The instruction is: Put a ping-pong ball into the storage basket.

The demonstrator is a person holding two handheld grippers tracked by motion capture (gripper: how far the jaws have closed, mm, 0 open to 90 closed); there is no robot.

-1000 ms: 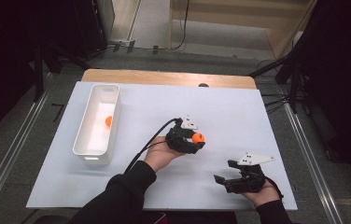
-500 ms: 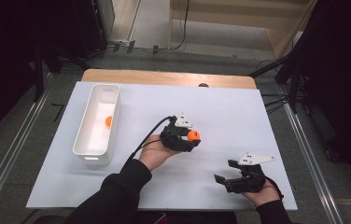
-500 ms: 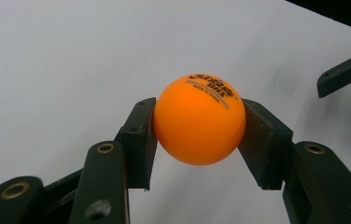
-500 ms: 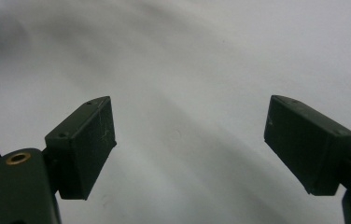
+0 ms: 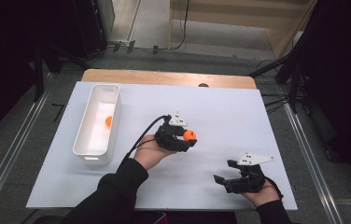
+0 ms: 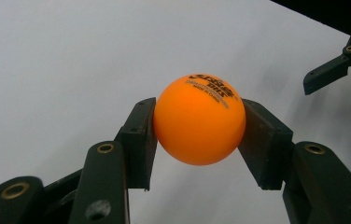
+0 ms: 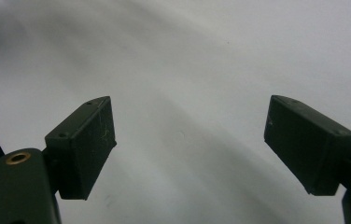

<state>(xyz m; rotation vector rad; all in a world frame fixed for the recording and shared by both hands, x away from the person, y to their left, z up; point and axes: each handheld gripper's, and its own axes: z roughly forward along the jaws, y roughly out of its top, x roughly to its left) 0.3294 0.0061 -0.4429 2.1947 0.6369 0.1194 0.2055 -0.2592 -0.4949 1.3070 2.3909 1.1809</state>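
Left gripper view: the left gripper (image 6: 199,135) is clamped on an orange ball (image 6: 200,119), 1 pad pressing each side, black print on top. In the high view that gripper (image 5: 188,138) sits near the middle of the white mat (image 5: 229,112), ball (image 5: 190,135) at its tip. The right gripper (image 5: 224,173), at about 4 o'clock from it and well apart, has its jaws spread with nothing between. At 9 o'clock stands a white bin (image 5: 96,93) holding 1 more orange ball (image 5: 108,121).

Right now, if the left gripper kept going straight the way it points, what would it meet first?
Probably nothing: the left gripper, shut on the orange ball, points right across bare white table. The right gripper sits nearer the person, likely off that line.
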